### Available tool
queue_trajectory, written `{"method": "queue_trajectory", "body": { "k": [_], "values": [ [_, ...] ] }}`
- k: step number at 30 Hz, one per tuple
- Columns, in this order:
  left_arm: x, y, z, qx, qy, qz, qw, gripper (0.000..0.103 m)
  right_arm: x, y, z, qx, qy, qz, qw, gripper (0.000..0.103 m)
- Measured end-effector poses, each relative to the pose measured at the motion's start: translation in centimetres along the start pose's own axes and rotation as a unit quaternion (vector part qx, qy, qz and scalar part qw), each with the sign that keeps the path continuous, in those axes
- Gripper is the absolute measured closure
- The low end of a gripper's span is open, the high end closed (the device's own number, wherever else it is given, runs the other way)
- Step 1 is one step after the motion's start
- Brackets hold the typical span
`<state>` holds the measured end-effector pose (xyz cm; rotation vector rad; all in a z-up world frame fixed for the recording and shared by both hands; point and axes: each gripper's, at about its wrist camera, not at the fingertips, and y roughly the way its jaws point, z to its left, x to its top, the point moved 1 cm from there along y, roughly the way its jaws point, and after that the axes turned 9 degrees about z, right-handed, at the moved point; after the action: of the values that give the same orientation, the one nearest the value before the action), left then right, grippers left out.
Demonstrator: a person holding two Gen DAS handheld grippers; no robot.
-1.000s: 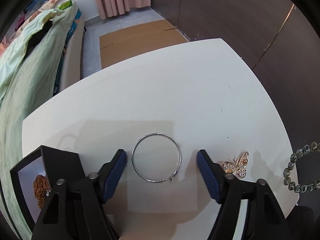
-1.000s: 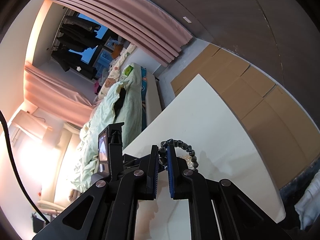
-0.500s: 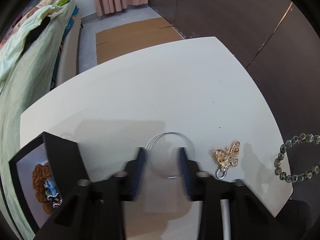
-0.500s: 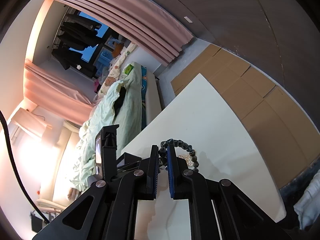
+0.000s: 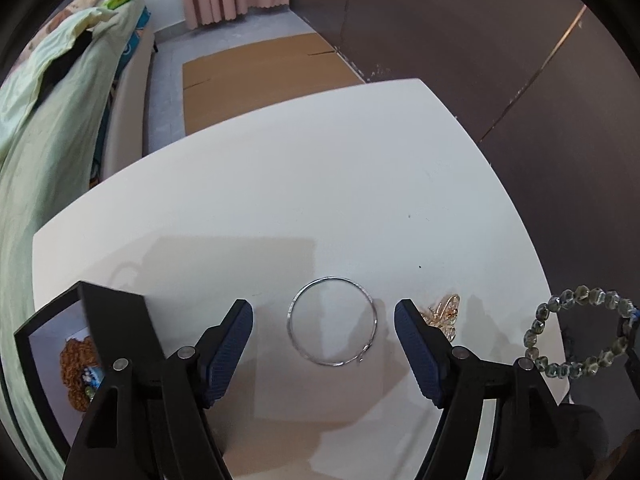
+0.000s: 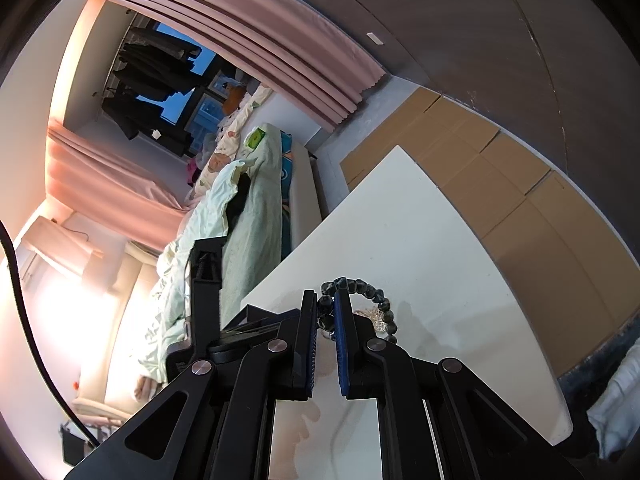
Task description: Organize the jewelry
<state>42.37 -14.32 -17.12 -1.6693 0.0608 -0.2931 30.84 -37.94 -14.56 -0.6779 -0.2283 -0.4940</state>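
Note:
A thin silver bangle [image 5: 332, 321] lies flat on the white table [image 5: 320, 200]. My left gripper [image 5: 324, 316] is open, its blue pads on either side of the bangle and apart from it. A gold butterfly brooch [image 5: 444, 312] lies just right of the right pad. My right gripper [image 6: 327, 308] is shut on a dark green bead bracelet [image 6: 360, 292] and holds it above the table's right edge; the bracelet also shows in the left wrist view [image 5: 576, 332]. An open black jewelry box [image 5: 80, 344] at the left holds a brown beaded piece [image 5: 78, 368].
A bed with green bedding [image 5: 52, 112] runs along the left of the table. Flattened cardboard [image 5: 260, 68] lies on the floor beyond the far edge. A dark wall panel [image 5: 500, 40] stands to the right.
My left gripper closed partly around the bangle half a second ago and has opened wide again. The bangle still lies on the table. The right gripper keeps holding the bracelet, nearly still.

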Motion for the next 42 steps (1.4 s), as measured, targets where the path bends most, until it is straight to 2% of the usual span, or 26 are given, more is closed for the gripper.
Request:
{"method": "queue_trajectory", "body": {
  "k": [4, 7, 10, 13, 20, 28, 29, 30, 31, 32, 34, 37, 42],
  "values": [
    [0.0, 0.7, -0.4, 0.017, 0.005, 0.007, 0.9998, 0.031, 0.0, 0.0, 0.0, 0.0, 0.0, 0.0, 1.0, 0.093],
    [-0.5, 0.8, -1.2, 0.044, 0.016, -0.001, 0.9989, 0.032, 0.0, 0.0, 0.0, 0.001, 0.0, 0.0, 1.0, 0.093],
    [-0.7, 0.8, -1.0, 0.04, 0.01, 0.001, 0.9991, 0.035, 0.0, 0.0, 0.0, 0.002, 0.0, 0.0, 1.0, 0.093],
    [-0.8, 0.4, -1.1, 0.038, 0.015, 0.003, 0.9992, 0.052, 0.0, 0.0, 0.0, 0.002, 0.0, 0.0, 1.0, 0.093],
    [-0.9, 0.0, -0.5, 0.019, 0.009, 0.01, 0.9997, 0.054, -0.1, -0.2, 0.1, 0.007, 0.0, 0.001, 1.0, 0.093],
    [-1.3, -4.4, 1.2, -0.002, -0.003, -0.024, 0.9997, 0.054, -0.3, 0.2, 1.5, 0.02, -0.01, 0.006, 1.0, 0.093],
    [-1.4, -5.2, 1.5, -0.005, -0.003, -0.031, 0.9995, 0.067, -0.3, 0.2, 1.8, 0.021, -0.013, 0.006, 1.0, 0.093],
    [-1.5, -5.7, 1.6, -0.007, -0.004, -0.032, 0.9994, 0.091, -0.4, 0.3, 2.1, 0.022, -0.016, 0.007, 1.0, 0.093],
    [-1.6, -6.0, 2.1, -0.011, -0.01, -0.026, 0.9996, 0.103, -0.5, 0.5, 2.5, 0.025, -0.018, 0.008, 0.999, 0.093],
    [-1.7, -6.6, 2.7, -0.024, -0.019, -0.029, 0.9991, 0.103, -0.6, 0.7, 2.7, 0.029, -0.019, 0.009, 0.999, 0.093],
    [-1.9, -7.5, 3.4, -0.015, -0.018, -0.039, 0.999, 0.103, -0.8, 1.1, 3.4, 0.034, -0.024, 0.012, 0.999, 0.093],
    [-2.4, -8.0, 4.4, -0.027, -0.026, -0.041, 0.9984, 0.103, -1.1, 1.7, 4.4, 0.036, -0.033, 0.014, 0.999, 0.093],
    [-3.4, -7.9, 4.1, -0.044, -0.015, -0.043, 0.998, 0.103, -1.5, 2.5, 4.7, 0.034, -0.03, 0.021, 0.999, 0.093]
  ]
}}
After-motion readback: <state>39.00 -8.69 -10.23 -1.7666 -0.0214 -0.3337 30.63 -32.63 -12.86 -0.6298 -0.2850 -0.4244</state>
